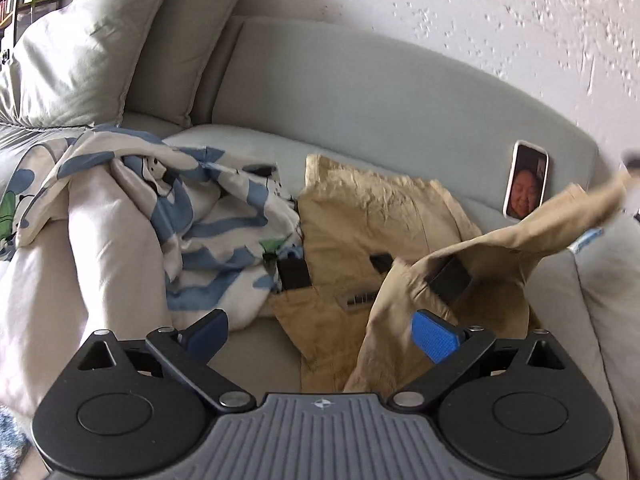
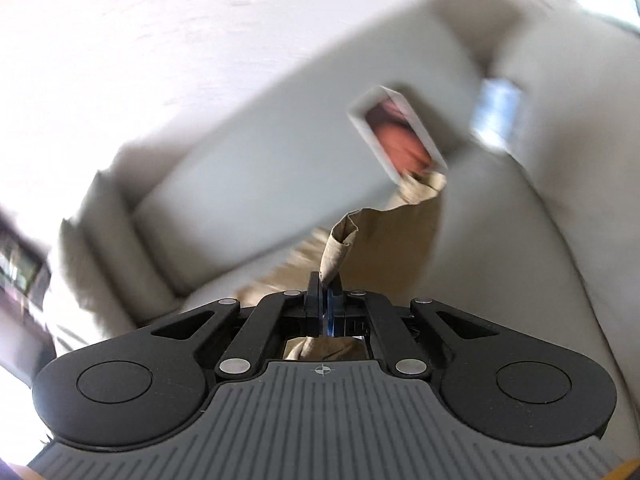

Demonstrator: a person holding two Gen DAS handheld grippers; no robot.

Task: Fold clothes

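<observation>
Up close, the right gripper [image 2: 325, 280] pinches a fold of the crumpled tan cotton garment [image 1: 360, 224] lying on the pale grey sofa [image 1: 360, 92]. Only the left view shows the left gripper [image 1: 320, 336] spread wide and empty beside a blue-and-white patterned quilt [image 1: 208, 216]

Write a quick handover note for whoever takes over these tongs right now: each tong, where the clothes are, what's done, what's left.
Left tongs: open, empty, hovering over the tan garment.
Right tongs: shut on a tan garment edge, lifted off to the right; that view is blurred.
The garment lies crumpled on the sofa, beside a blue-and-white bedding heap. A phone leans on the backrest behind it.
Done: one edge picked up.
Left: spread flat, fold.
</observation>
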